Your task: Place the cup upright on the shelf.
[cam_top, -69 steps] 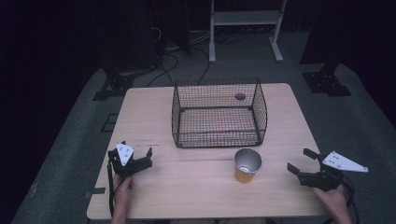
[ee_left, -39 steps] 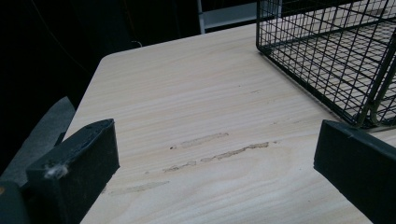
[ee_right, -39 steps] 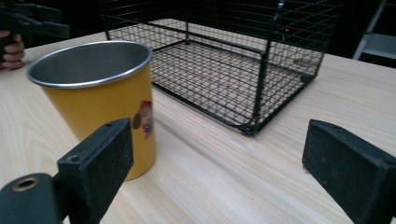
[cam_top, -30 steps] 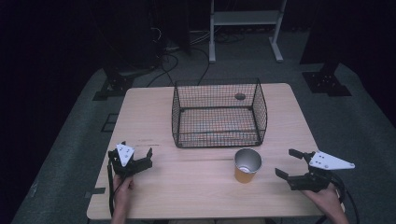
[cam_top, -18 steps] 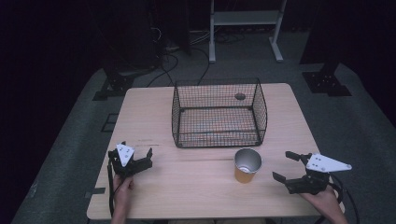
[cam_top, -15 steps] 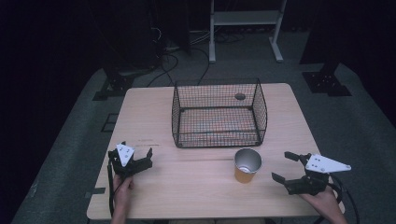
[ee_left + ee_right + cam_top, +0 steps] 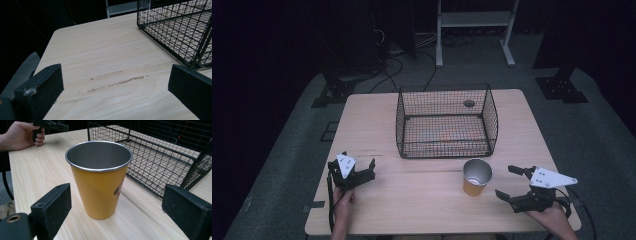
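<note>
Right gripper view: tapered yellow steel-lined cup (image 7: 100,185) upright between gaping right tongs (image 7: 120,212); left tongs (image 7: 115,95) agape.

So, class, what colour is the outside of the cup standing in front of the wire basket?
Yellow-orange cup, silver inside; clearest in the right gripper view.

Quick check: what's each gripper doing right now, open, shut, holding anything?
Left gripper: open, holding nothing, over the table.
Right gripper: open, holding nothing, jaws facing the yellow cup.
</note>
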`<state>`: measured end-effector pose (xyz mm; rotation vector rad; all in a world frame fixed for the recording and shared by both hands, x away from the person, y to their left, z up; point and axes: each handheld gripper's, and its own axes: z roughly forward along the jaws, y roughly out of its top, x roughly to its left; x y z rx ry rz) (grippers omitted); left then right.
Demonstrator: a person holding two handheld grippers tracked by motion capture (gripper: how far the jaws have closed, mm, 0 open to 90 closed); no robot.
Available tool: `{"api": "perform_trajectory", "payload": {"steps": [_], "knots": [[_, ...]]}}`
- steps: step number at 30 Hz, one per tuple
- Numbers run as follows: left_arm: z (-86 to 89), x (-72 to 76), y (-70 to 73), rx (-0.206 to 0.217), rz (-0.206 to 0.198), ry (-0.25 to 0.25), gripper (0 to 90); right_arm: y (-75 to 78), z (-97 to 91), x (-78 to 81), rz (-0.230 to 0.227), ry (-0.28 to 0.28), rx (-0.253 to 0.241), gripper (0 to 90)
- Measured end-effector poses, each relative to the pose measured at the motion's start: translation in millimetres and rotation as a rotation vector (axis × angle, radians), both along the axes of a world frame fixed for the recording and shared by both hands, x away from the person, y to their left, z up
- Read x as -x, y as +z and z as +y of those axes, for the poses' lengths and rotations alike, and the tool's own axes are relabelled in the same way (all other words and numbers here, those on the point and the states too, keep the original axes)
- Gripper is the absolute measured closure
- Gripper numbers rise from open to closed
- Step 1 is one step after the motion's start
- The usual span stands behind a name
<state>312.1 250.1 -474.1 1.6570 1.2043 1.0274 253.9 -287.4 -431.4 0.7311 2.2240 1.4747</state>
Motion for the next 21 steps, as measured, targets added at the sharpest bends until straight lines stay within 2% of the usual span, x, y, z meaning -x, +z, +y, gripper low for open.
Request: {"api": "perform_trajectory", "payload": {"steps": [8,12,21], "knots": [[0.0,0.0,0.0,-0.001,0.000,0.000,0.0,-0.9,5.2,-0.3,0.004,0.012,-0.009,8.3],[0.0,0.0,0.0,-0.001,0.000,0.000,0.0,-1.2,7.6,-0.9,0.007,0.013,-0.008,5.3],[0.0,0.1,0.0,-0.001,0.000,0.000,0.0,-4.7,18.8,-4.5,0.037,0.027,-0.002,2.9]]}}
